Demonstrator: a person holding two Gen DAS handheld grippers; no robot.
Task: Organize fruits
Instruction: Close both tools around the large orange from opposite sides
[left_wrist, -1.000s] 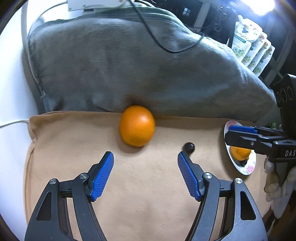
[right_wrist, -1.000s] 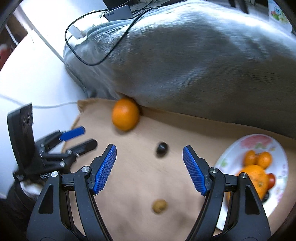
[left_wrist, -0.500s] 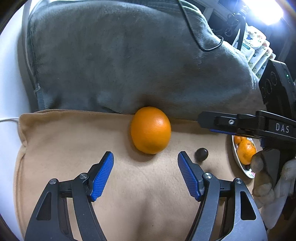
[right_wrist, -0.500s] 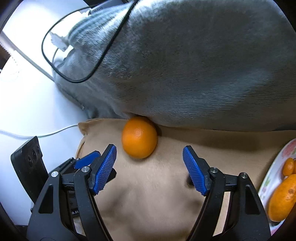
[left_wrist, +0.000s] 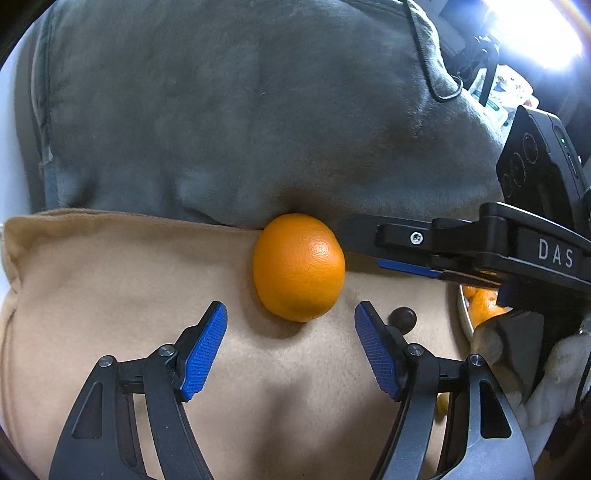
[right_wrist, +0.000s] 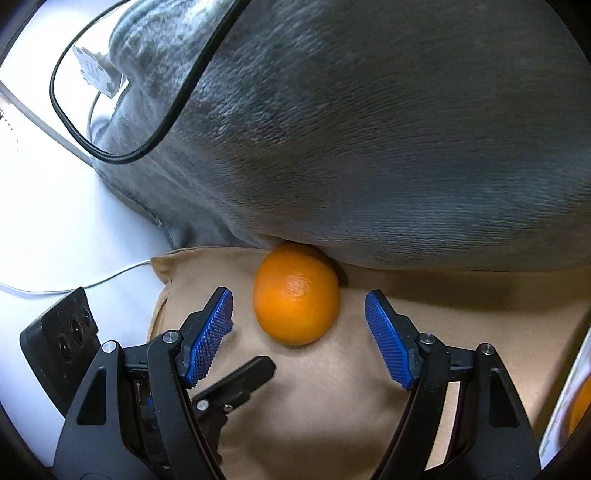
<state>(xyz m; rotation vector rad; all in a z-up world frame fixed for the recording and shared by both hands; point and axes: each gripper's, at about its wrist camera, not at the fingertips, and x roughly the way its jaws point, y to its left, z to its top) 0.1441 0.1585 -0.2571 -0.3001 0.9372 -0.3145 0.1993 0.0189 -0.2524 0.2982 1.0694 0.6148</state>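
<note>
A large orange (left_wrist: 298, 266) lies on a tan cloth (left_wrist: 110, 295), pressed against a grey cushion (left_wrist: 240, 110). It also shows in the right wrist view (right_wrist: 296, 293). My left gripper (left_wrist: 291, 350) is open and empty, just short of the orange. My right gripper (right_wrist: 298, 338) is open, its blue pads flanking the orange's near side without touching. In the left wrist view the right gripper (left_wrist: 380, 251) reaches in from the right beside the orange. A plate (left_wrist: 463, 314) with oranges peeks out at the right.
A small dark fruit (left_wrist: 402, 319) lies on the cloth right of the orange. A black cable (right_wrist: 147, 122) loops over the cushion. A white surface (right_wrist: 55, 221) and thin white wire (right_wrist: 74, 284) lie left of the cloth. The plate's edge (right_wrist: 561, 406) shows at right.
Both grippers have moved closer to the orange. The right gripper has swung left from the plate and now brackets the orange. Both stay open.
</note>
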